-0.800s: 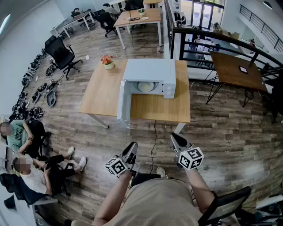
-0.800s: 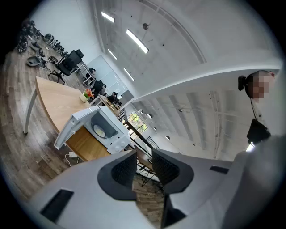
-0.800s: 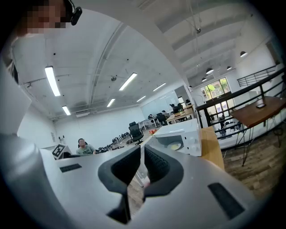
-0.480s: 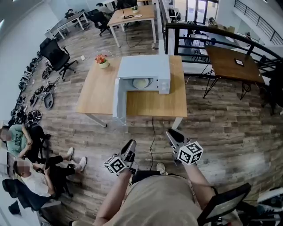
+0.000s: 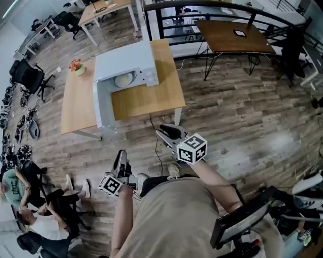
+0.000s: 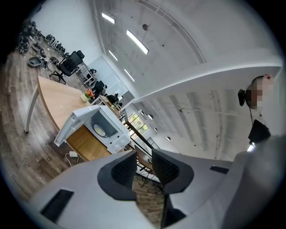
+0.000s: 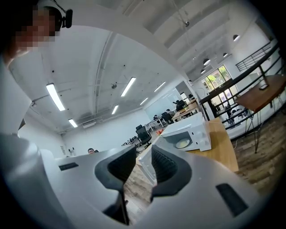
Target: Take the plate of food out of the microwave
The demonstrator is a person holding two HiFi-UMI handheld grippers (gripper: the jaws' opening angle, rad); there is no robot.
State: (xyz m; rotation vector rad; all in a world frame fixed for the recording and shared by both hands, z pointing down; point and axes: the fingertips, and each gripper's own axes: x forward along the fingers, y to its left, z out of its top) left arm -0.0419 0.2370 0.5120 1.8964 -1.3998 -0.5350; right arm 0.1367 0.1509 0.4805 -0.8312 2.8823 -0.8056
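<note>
A white microwave (image 5: 123,64) stands on a wooden table (image 5: 151,101), its door (image 5: 102,108) swung wide open. Inside it lies a pale plate of food (image 5: 124,79). Both grippers hang in the air over the floor, well short of the table. My right gripper (image 5: 164,133) points toward the table's near edge; my left gripper (image 5: 121,156) is lower and further back. Each pair of jaws stands a narrow gap apart with nothing between. The left gripper view has the left gripper (image 6: 144,157) with the microwave (image 6: 102,129) far off; the right gripper (image 7: 144,154) has the microwave (image 7: 187,132) beyond its jaws.
A small flower pot (image 5: 76,66) sits on the table's far left corner. A black railing (image 5: 166,10) and a dark table (image 5: 232,34) lie beyond to the right. Office chairs (image 5: 28,75) and seated people (image 5: 30,211) are at the left. A cable (image 5: 154,146) trails on the wood floor.
The head view has swung right, so the table and microwave now sit further left and tilted. My right gripper has risen toward the table; my left gripper has dropped back to the lower left.
</note>
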